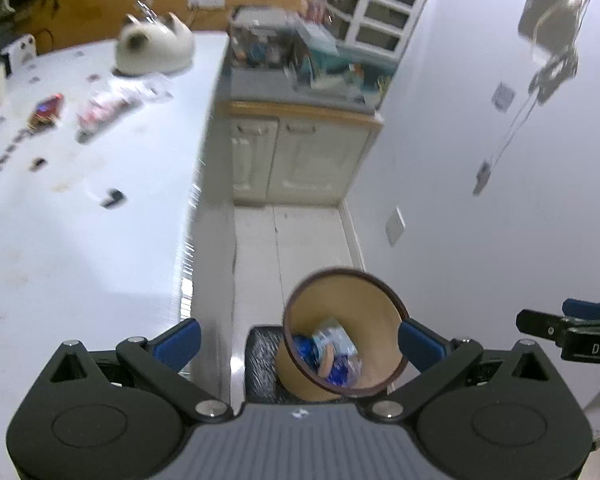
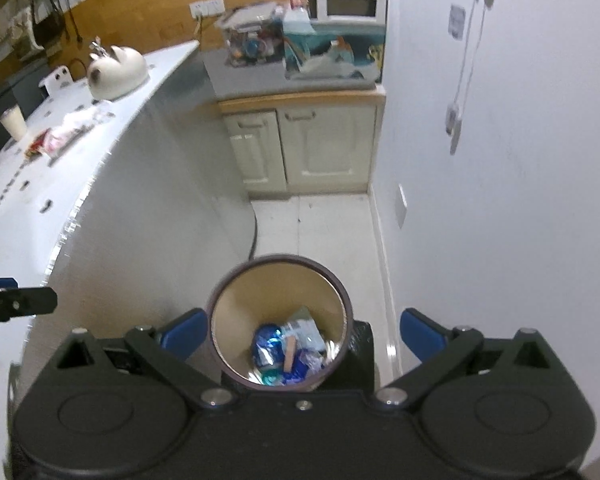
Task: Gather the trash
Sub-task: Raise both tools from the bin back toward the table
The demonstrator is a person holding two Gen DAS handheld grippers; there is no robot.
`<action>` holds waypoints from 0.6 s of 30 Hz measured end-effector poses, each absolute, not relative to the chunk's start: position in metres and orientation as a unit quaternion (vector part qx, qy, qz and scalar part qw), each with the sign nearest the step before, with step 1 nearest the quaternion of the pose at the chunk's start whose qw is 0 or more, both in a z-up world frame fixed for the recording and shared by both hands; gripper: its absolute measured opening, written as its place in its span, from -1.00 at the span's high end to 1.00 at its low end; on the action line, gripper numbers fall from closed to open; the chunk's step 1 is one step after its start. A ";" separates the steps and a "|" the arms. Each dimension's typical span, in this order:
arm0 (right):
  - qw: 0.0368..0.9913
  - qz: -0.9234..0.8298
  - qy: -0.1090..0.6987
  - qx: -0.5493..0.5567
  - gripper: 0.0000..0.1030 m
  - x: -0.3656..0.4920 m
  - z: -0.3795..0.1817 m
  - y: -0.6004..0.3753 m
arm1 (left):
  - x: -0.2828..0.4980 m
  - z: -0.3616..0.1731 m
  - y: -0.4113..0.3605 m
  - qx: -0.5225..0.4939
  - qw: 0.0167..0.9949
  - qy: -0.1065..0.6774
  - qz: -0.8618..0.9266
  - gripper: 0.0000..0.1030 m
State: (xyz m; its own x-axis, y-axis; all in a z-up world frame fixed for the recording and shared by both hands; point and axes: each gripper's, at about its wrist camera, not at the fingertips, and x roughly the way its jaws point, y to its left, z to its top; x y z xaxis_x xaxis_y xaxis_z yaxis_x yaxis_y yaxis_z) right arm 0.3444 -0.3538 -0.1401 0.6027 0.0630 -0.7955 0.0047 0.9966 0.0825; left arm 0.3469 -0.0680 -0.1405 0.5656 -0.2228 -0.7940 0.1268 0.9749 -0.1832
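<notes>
A round tan bin with a dark rim (image 1: 380, 312) (image 2: 236, 300) stands on the floor beside the white counter. It holds several blue and white wrappers (image 1: 332, 354) (image 2: 286, 354). My left gripper (image 1: 300, 340) is open and empty above the bin. My right gripper (image 2: 302, 330) is open and empty, also right above the bin. The right gripper shows at the right edge of the left wrist view (image 1: 572, 326). More wrappers lie on the counter: a red one (image 1: 46, 110) (image 2: 36, 145) and a pink-white one (image 1: 100, 110) (image 2: 66, 132).
The white counter (image 1: 80, 240) (image 2: 40, 184) fills the left. A cat-shaped white object (image 1: 154, 46) (image 2: 116, 70) sits at its far end. A cream cabinet (image 1: 300, 156) (image 2: 304, 144) with clutter stands behind. A white wall (image 1: 480, 200) (image 2: 500, 200) is on the right.
</notes>
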 end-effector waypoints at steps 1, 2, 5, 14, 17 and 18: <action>0.897 0.017 0.440 0.037 -1.00 0.342 -0.134 -0.349 | 0.342 -0.134 -0.061 -0.055 0.886 0.449 -0.097 -1.00; 0.900 0.018 0.434 0.037 -1.00 0.338 -0.128 -0.344 | 0.338 -0.127 -0.054 -0.057 0.890 0.443 -0.095 -1.00; 0.908 0.023 0.418 0.035 -1.00 0.329 -0.113 -0.328 | 0.325 -0.110 -0.033 -0.062 0.899 0.424 -0.088 -1.00; 0.928 0.039 0.370 0.025 -1.00 0.315 -0.076 -0.266 | 0.294 -0.071 0.035 -0.060 0.922 0.377 -0.068 -1.00; 0.933 0.047 0.357 0.019 -1.00 0.312 -0.067 -0.242 | 0.285 -0.060 0.063 -0.059 0.928 0.363 -0.060 -1.00; 0.934 0.050 0.353 0.017 -1.00 0.311 -0.064 -0.234 | 0.283 -0.057 0.071 -0.058 0.930 0.359 -0.057 -1.00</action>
